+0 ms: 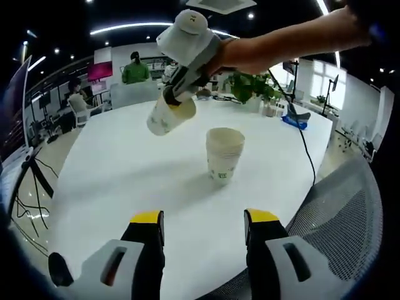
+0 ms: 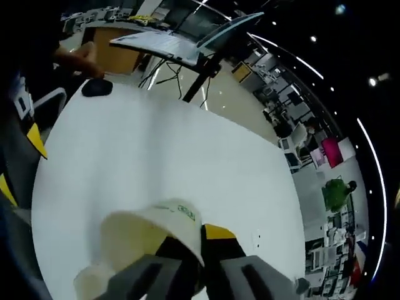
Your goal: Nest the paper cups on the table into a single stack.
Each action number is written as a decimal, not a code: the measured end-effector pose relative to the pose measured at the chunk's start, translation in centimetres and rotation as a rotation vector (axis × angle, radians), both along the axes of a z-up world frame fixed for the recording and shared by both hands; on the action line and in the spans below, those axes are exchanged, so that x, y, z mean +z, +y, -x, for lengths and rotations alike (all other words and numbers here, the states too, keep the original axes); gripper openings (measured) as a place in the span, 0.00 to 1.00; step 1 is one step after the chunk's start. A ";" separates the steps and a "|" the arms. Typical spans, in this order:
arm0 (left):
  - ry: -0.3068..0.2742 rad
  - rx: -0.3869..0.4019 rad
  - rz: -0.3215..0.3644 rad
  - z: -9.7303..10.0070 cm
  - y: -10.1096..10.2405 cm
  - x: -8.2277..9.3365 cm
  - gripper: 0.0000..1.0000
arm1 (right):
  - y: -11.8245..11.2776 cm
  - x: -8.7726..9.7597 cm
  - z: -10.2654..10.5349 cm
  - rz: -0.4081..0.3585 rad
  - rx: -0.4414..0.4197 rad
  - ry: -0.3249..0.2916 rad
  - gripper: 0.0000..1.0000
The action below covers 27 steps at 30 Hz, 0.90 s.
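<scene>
- The white bench (image 1: pixel 125 187) carries the cups; a mesh chair (image 1: pixel 340 212) stands at its near edge and a potted plant (image 1: pixel 253 87) at its far side.
- A stack of paper cups (image 1: pixel 224 154) stands upright near the middle of the bench, nested one in another, the inside of the top one hidden from this angle.
- The right gripper (image 1: pixel 177 94), held in a person's hand (image 1: pixel 250 53), hangs above the bench to the left of the stack and apart from it, pinching the rim of a single paper cup (image 1: pixel 169 117) that is tilted, mouth up.
- In the right gripper view that cup (image 2: pixel 147 240) looks empty inside, one jaw within the mouth and one outside the wall.
- The left gripper (image 1: pixel 204 228) is low over the near edge of the bench, jaws spread with nothing between them.
</scene>
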State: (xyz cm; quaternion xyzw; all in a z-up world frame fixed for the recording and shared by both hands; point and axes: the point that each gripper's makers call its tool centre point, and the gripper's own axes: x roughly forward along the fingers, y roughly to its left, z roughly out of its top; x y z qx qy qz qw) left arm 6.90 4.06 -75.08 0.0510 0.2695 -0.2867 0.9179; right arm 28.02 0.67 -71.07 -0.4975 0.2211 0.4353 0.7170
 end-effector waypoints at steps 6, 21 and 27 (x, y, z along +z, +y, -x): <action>-0.001 0.001 0.000 0.0 0.0 0.0 0.50 | -1.8 0.9 0.2 0.001 -0.023 0.008 0.00; -0.004 -0.005 -0.004 0.1 -0.1 0.1 0.50 | -6.0 1.9 1.3 0.037 -0.047 0.010 0.00; -0.002 -0.009 -0.007 0.2 -0.1 0.0 0.50 | -6.7 2.3 2.3 0.040 -0.042 0.019 0.00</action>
